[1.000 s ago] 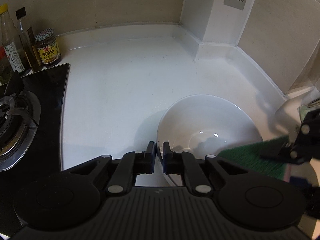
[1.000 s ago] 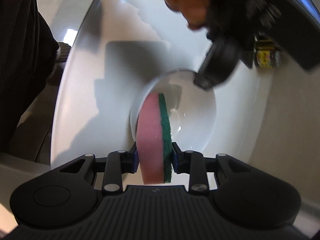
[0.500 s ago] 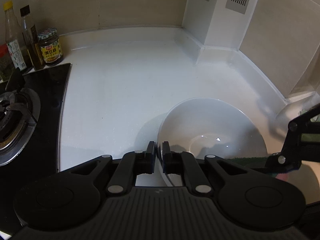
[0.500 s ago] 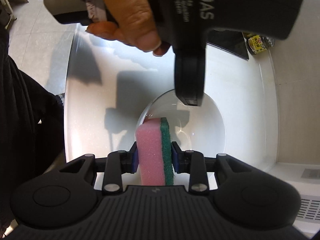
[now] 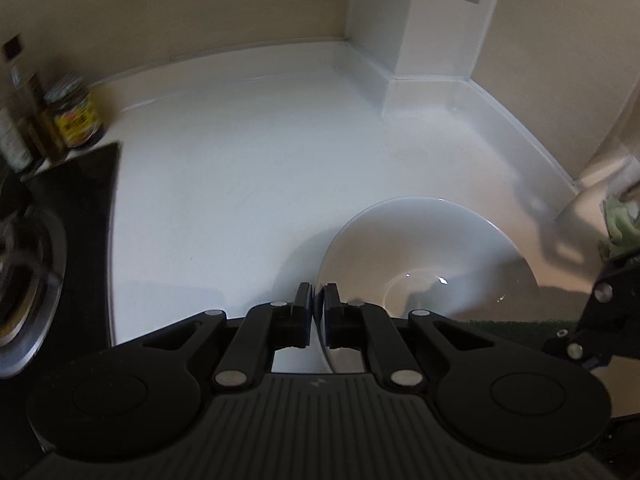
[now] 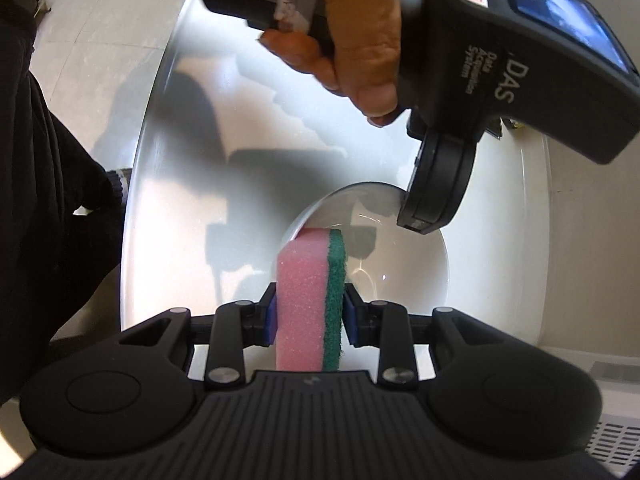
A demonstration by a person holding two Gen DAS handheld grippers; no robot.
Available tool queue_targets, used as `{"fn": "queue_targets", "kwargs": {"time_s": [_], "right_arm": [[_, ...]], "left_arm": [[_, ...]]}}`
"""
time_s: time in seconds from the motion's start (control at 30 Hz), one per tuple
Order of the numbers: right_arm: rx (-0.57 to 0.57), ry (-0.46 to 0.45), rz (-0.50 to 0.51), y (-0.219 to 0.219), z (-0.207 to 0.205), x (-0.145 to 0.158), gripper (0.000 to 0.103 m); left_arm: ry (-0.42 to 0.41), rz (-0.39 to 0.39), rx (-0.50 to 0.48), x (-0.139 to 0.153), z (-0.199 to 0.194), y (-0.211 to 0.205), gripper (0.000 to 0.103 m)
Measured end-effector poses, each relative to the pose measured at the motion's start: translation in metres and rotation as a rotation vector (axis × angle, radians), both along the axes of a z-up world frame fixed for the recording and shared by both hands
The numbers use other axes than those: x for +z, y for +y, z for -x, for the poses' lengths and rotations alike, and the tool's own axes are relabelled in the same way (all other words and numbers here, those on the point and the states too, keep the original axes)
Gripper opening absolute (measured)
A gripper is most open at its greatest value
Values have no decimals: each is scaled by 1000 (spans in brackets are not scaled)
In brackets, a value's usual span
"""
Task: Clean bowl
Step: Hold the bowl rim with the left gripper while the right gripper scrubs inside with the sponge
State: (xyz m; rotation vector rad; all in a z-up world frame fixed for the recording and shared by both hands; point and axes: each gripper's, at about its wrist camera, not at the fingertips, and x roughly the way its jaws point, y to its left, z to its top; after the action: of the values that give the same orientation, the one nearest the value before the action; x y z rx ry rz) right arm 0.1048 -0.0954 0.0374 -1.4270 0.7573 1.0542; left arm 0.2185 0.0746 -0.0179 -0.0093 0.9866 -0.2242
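Right wrist view, bottom centre: right gripper [image 6: 308, 318] is clamping a pink-and-green sponge [image 6: 311, 300] upright betw. its pads, likely so the free end can scrub. Just beyond, at mid-frame, a white bowl [image 6: 416, 276] is sitting on the white counter [image 6: 248, 128].

Left wrist view, lower centre: left gripper [image 5: 318, 316] is straddling the bowl's near rim, jaws narrow and easing apart, prob. there to steady it. Upper frame of the right wrist view: a hand [image 6: 360, 20] is gripping that gripper's handle. Far left of the left wrist view: a jar [image 5: 76, 114] w/ bottles, blurred.
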Motion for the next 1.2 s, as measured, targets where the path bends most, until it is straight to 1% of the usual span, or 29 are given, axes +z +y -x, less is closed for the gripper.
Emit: {"fn": "queue_targets", "kwargs": {"time_s": [0.03, 0.1, 0.23, 0.33, 0.43, 0.53, 0.63, 0.7, 0.73, 0.8, 0.9, 1.0, 1.1, 1.2], "right_arm": [[-7, 10, -11, -1, -7, 0, 27], [-16, 20, -26, 6, -4, -3, 27], [-22, 38, -57, 6, -2, -3, 27], [-8, 44, -69, 4, -3, 3, 28], [-9, 37, -82, 2, 1, 7, 28], [-14, 1, -66, 1, 2, 6, 28], [-35, 3, -76, 0, -5, 5, 28], [-49, 19, -87, 3, -12, 6, 28], [-55, 26, -93, 3, -16, 6, 28], [-62, 39, -103, 2, -19, 7, 28], [-76, 57, -115, 2, -25, 11, 28], [-77, 59, -119, 3, -27, 12, 28], [-62, 51, -114, 5, -25, 6, 28], [-49, 31, -105, 3, -21, 1, 28]], "left_arm": [[6, 16, 23, 0, 7, 2, 9], [17, 41, 68, 0, 20, 6, 11], [20, -5, 75, 1, 25, -1, 9], [19, -63, 13, 2, 14, -6, 6], [25, -91, -68, 3, -8, -11, 4], [28, -106, -104, 3, -25, -17, 4], [37, -99, -48, 2, -23, -20, 5], [30, -96, -12, 3, -8, -19, 4], [30, -86, 6, 3, 0, -17, 4], [33, -49, 43, 2, 14, -10, 8], [27, -32, 57, 1, 22, -7, 9], [28, -44, 39, -3, 15, -8, 7], [16, -83, -15, -4, 4, -13, 5], [18, -79, -66, -4, -15, -16, 4]]}}
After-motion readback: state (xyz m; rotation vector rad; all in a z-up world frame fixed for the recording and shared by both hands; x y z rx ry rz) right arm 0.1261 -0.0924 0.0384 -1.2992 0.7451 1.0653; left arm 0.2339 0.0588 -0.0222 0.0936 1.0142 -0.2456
